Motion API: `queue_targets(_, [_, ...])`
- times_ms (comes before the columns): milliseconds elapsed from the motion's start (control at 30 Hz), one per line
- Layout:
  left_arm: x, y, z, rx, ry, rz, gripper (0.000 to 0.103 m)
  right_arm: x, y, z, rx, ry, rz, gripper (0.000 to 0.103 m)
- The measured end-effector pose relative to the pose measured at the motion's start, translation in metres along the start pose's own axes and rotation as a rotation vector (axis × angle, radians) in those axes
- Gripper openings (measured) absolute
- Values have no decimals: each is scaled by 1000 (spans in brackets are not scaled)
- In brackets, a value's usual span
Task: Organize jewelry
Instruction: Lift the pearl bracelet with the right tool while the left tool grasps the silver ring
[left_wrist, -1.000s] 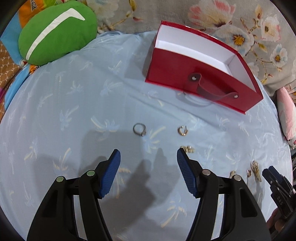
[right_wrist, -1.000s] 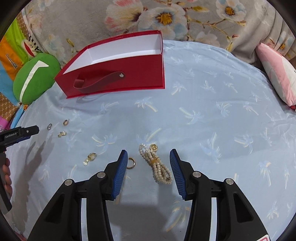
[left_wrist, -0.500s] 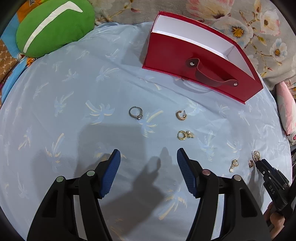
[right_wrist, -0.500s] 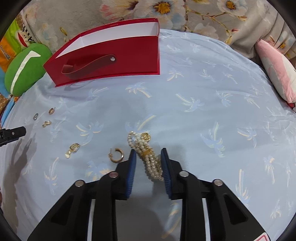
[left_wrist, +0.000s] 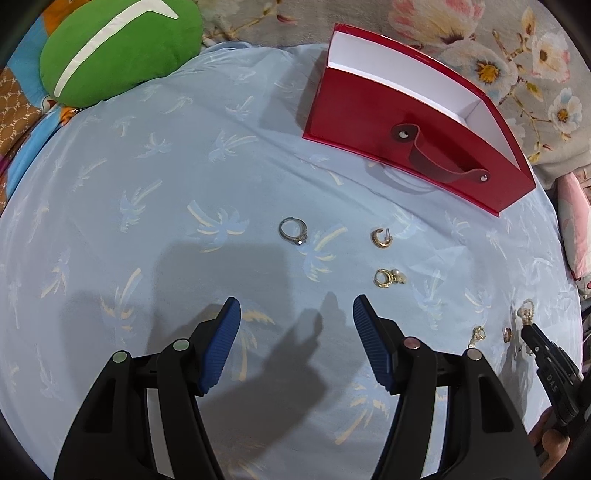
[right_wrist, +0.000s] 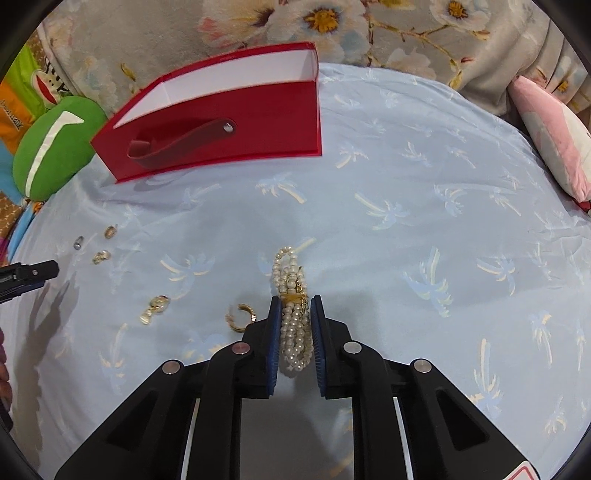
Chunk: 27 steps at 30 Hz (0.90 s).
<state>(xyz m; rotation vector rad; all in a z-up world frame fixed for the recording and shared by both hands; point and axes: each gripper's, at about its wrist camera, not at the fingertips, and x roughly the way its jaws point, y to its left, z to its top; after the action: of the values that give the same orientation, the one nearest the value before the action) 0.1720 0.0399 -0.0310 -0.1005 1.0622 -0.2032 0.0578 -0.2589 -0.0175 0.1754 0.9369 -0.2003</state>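
My right gripper (right_wrist: 294, 306) is shut on a bundled pearl bracelet (right_wrist: 291, 291) that lies on the light blue cloth. A gold hoop earring (right_wrist: 240, 317) lies just left of its left finger, and a gold drop earring (right_wrist: 155, 308) lies further left. My left gripper (left_wrist: 297, 314) is open and empty above the cloth. Ahead of it lie a silver ring (left_wrist: 293, 230), a gold hoop earring (left_wrist: 381, 238) and a gold pearl earring (left_wrist: 388, 277). An open red box (left_wrist: 410, 136) with a white inside stands at the back; it also shows in the right wrist view (right_wrist: 221, 122).
A green cushion (left_wrist: 118, 48) sits at the back left. A pink pillow (right_wrist: 550, 136) lies at the right edge. A floral blanket (right_wrist: 369, 29) lies behind the box. My right gripper's tip (left_wrist: 546, 354) shows at the right of the left wrist view.
My right gripper has closed on the pearl bracelet. My left gripper has drawn back from the ring and earrings and stays open.
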Motion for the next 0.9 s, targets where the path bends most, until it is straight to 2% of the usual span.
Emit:
queue_targets(133, [0,2,3,-19,4,-16,61,-17,8,7,-8,-33,20,13])
queue_targets(400, [7,-15,5,17,14,-39,61,-33,23,14,-22,-49,65,13])
queue_targets(600, [16,-1,14,-19,13,-14,61,-37,28,15,-29,-51,83,13])
queue_targets(900, [35,4,33,-16,-1,21,59,-36,31,17,-33,-51,88,13])
